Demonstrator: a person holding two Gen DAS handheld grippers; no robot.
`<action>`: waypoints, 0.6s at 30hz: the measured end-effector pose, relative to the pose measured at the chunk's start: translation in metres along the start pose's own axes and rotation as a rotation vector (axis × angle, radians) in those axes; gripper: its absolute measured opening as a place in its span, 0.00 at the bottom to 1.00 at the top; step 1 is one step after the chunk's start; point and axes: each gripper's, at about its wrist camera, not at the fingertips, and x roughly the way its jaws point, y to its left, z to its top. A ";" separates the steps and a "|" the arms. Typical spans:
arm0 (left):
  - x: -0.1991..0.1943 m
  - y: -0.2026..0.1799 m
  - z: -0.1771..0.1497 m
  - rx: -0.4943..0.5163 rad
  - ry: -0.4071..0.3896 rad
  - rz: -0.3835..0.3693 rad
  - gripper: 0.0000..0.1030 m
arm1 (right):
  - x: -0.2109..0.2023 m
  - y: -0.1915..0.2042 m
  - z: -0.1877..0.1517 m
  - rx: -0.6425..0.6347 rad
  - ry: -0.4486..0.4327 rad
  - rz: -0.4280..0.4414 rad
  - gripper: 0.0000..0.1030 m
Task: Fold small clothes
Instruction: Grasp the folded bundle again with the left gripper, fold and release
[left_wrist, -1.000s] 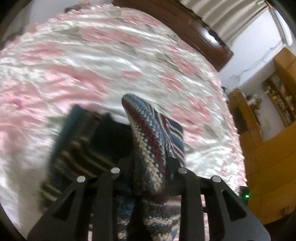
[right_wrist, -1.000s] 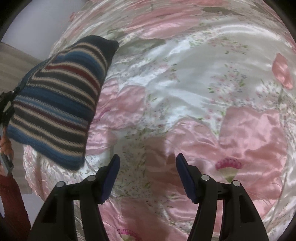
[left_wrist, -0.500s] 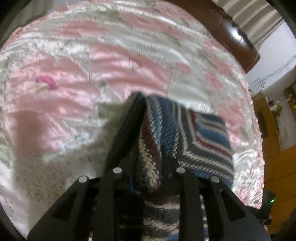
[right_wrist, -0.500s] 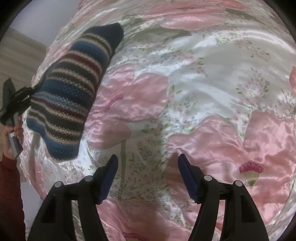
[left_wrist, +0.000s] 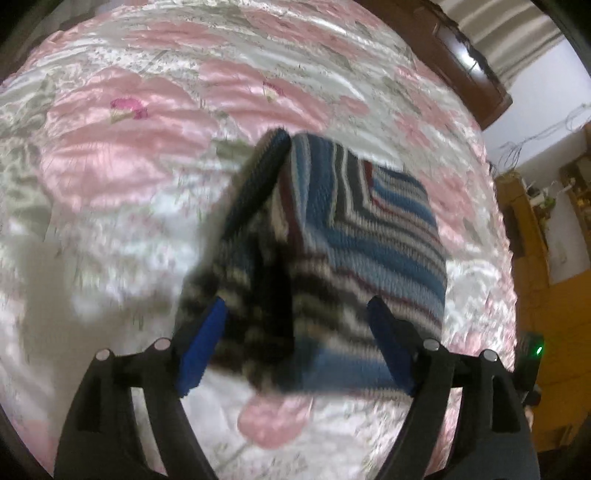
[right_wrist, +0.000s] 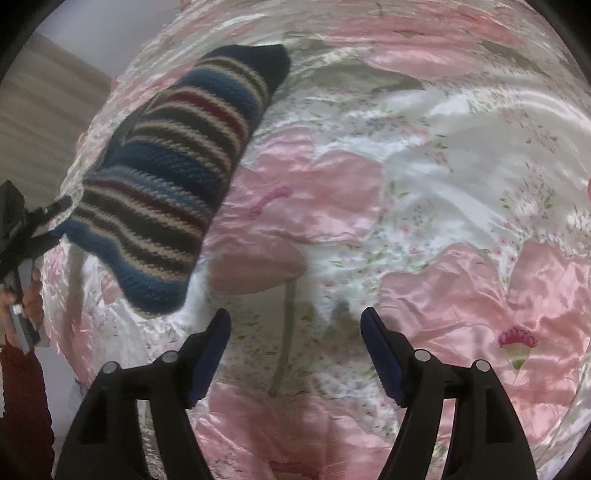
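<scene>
The striped knit (left_wrist: 354, 236) lay doubled over on the pink floral bedspread (left_wrist: 122, 155), at its near edge, one flap not yet settled flat. The left gripper (left_wrist: 295, 347) stood spread with the knit's near end between its blue pads (left_wrist: 201, 341) but not pinched, as far as the blur allowed. The right gripper (right_wrist: 295, 354) hung spread and empty over bare bedspread, well apart from the knit (right_wrist: 173, 177). It looked like the release after a fold; next, I judged, the loose flap needed pressing flat or one more fold.
</scene>
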 end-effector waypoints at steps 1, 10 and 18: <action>0.004 -0.001 -0.004 0.006 0.014 -0.003 0.79 | 0.000 0.002 -0.001 -0.001 0.001 0.004 0.71; 0.026 0.011 -0.008 -0.088 0.067 -0.071 0.12 | 0.001 0.013 -0.005 0.009 0.020 0.003 0.71; -0.032 0.017 0.006 -0.007 -0.108 -0.036 0.11 | 0.002 0.022 -0.001 -0.010 0.022 0.015 0.72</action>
